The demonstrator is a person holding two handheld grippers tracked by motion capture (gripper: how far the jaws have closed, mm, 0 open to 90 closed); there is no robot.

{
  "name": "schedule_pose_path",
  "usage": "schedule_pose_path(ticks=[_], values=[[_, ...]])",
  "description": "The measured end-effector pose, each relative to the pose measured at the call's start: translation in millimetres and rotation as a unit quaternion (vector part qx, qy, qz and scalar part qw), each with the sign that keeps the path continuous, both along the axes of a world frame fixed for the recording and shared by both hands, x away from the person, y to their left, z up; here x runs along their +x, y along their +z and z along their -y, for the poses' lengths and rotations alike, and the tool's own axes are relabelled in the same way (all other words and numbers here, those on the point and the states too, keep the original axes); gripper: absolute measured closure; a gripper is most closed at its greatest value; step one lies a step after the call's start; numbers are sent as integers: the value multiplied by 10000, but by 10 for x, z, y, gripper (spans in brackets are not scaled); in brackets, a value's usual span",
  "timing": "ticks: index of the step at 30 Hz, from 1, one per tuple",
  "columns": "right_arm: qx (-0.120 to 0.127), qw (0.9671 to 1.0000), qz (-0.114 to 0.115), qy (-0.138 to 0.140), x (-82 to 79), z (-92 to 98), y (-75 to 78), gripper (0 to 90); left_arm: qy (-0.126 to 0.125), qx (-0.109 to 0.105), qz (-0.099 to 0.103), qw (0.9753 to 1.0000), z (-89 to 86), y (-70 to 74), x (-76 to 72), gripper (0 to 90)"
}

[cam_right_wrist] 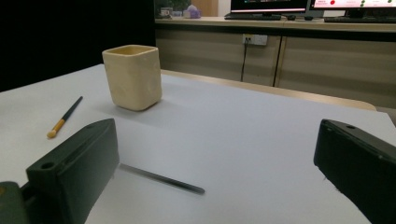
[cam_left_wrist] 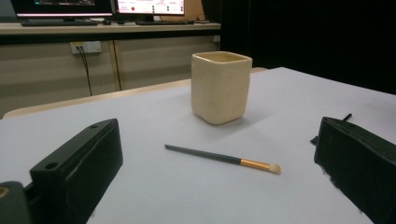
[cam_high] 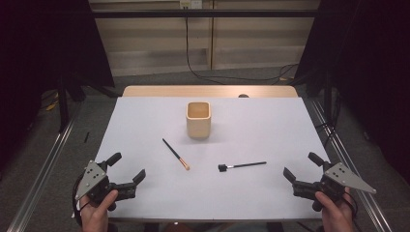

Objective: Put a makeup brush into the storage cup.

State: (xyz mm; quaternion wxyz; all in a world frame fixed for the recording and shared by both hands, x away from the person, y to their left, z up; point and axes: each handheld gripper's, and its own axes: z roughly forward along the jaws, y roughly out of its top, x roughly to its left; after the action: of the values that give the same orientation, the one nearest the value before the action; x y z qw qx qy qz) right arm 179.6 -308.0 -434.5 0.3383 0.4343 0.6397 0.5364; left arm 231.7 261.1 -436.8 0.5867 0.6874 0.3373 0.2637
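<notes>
A pale counter [cam_high: 270,130] carries a cream square cup [cam_high: 198,119], a gold-banded brush [cam_high: 176,154] in front of it, and a black-headed brush [cam_high: 241,166] well apart.

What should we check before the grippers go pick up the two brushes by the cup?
1. Left gripper open: ok.
2. Right gripper open: ok.
3. Gold-tipped brush lying flat, nothing on it: ok.
4. Black-headed brush lying flat, apart from the other brush: ok.
5. Cup upright, mouth open: ok.
6. Cup empty inside: cannot tell, the bottom is hidden in the gripper views.
</notes>
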Motion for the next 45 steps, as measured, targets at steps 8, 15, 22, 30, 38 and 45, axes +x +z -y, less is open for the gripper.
schedule_pose_path(ticks=[8, 15, 22, 30, 38, 45], values=[[-43, 9999, -12, 165, -8, -21, -6, 0, 76, 11, -53, 10000, -21, 9, 26, 13], [42, 9998, -44, 193, 2, -10, -18, 0, -52, 101, -6, 9999, 29, 18, 33, 14], [117, 9998, -86, 161, -3, -6, -21, 0, -169, 263, -82, 9995, 127, 50, 94, 24], [104, 9997, -90, 187, -29, -30, -6, 0, -186, 271, 173, 9993, 213, 319, 144, 24], [112, 9997, -96, 200, -23, -31, -5, 0, -322, 530, 222, 9978, 332, 352, 251, 26], [98, 9997, -101, 200, -18, -38, -6, 0, -398, 270, 207, 9986, 382, 460, 326, 25]])
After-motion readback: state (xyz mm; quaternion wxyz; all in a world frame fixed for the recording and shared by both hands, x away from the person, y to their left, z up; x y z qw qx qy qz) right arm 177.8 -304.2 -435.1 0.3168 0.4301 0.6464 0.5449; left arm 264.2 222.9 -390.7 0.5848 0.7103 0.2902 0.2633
